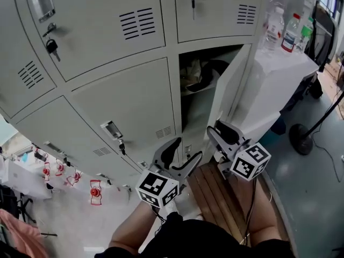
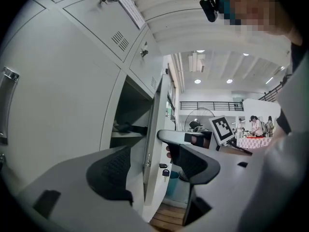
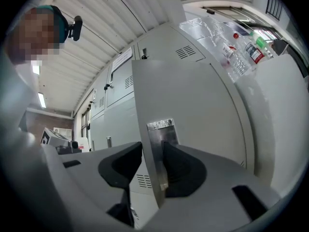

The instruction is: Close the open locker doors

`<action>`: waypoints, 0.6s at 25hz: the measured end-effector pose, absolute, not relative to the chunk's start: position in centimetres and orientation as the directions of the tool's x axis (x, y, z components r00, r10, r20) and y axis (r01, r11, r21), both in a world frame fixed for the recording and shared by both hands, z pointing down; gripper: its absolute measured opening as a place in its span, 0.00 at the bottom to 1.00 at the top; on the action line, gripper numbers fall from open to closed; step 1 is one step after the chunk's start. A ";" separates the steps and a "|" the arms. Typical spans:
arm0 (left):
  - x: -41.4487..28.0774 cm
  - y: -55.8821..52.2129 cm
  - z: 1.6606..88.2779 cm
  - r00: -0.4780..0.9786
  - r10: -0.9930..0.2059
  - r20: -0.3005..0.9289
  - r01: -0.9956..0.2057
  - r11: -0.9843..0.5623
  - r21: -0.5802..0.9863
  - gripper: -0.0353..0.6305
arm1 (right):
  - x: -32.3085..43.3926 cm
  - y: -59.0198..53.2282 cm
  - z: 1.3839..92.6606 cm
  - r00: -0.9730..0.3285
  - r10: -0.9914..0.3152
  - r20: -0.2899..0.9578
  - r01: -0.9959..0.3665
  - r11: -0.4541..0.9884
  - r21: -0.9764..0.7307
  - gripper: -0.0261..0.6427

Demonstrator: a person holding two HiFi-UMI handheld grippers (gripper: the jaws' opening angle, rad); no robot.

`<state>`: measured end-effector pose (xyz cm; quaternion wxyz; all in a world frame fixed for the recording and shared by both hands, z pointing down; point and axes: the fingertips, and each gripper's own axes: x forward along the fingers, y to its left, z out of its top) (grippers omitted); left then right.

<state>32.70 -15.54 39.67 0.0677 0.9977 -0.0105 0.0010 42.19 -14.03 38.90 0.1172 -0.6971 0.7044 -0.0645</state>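
Locker door (image 1: 236, 90), the only open one in view, is standing swung well out from the middle row of the grey locker bank (image 1: 107, 20), leaving its compartment (image 1: 199, 85) exposed with dark clutter on the shelf. Every other door in sight is sitting flush.

The right gripper (image 1: 215, 128) is straddling the free edge of this door. In the right gripper view its fingers (image 3: 181, 170) are clasping the edge at the metal handle plate (image 3: 160, 132), one pad on each face. The left gripper (image 1: 188, 148) is hanging just beside it, nearer the hinge side. Its fingers (image 2: 193, 163) are spread apart and holding nothing, and the door's edge and a dangling key (image 2: 165, 172) are showing through the gap.

Judging from this, the closing step is just getting under way: the door is gripped but not yet swung. The next move is calling for a level sweep of the right gripper toward the locker face, following the hinge arc. The fingers will need to let go before the edge meets the frame, with a final push to seat the door.
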 end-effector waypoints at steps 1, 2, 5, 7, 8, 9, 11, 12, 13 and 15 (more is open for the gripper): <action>32.5 -15.9 39.7 1.000 -0.025 0.003 -0.025 -0.991 0.135 0.55 | 42.1 -14.6 38.9 -0.005 -0.997 -0.075 -0.967 0.024 -0.255 0.26; 32.3 -16.3 39.7 1.000 -0.028 0.002 -0.028 -0.991 0.134 0.55 | 42.0 -15.2 38.9 -0.009 -0.997 -0.075 -0.966 0.027 -0.256 0.25; 31.9 -17.4 39.8 0.999 -0.036 0.003 -0.036 -0.991 0.131 0.55 | 41.8 -16.9 38.9 -0.018 -0.997 -0.071 -0.967 0.036 -0.254 0.25; 31.7 -18.0 39.8 0.999 -0.041 0.005 -0.042 -0.990 0.132 0.55 | 41.7 -18.0 38.9 -0.022 -0.997 -0.070 -0.967 0.039 -0.253 0.25; 31.5 -18.3 39.9 0.999 -0.044 0.005 -0.044 -0.990 0.132 0.55 | 41.7 -18.5 38.9 -0.024 -0.997 -0.069 -0.966 0.041 -0.254 0.25; 31.4 -18.6 39.9 0.999 -0.047 0.006 -0.047 -0.990 0.131 0.55 | 41.7 -19.0 38.9 -0.025 -0.997 -0.069 -0.966 0.042 -0.254 0.25; 31.2 -19.2 39.9 0.999 -0.051 0.005 -0.051 -0.990 0.131 0.55 | 41.7 -20.1 38.9 -0.028 -0.997 -0.067 -0.966 0.044 -0.254 0.25; 31.1 -19.5 39.9 0.999 -0.053 0.004 -0.053 -0.990 0.131 0.55 | 41.7 -20.6 38.9 -0.028 -0.997 -0.067 -0.966 0.044 -0.254 0.25; 31.0 -19.8 39.9 0.998 -0.055 0.004 -0.055 -0.990 0.131 0.55 | 41.8 -21.1 38.9 -0.028 -0.997 -0.067 -0.966 0.045 -0.254 0.25; 30.9 -20.4 40.0 0.998 -0.060 0.005 -0.060 -0.990 0.131 0.55 | 41.9 -22.1 38.9 -0.029 -0.997 -0.069 -0.965 0.046 -0.257 0.24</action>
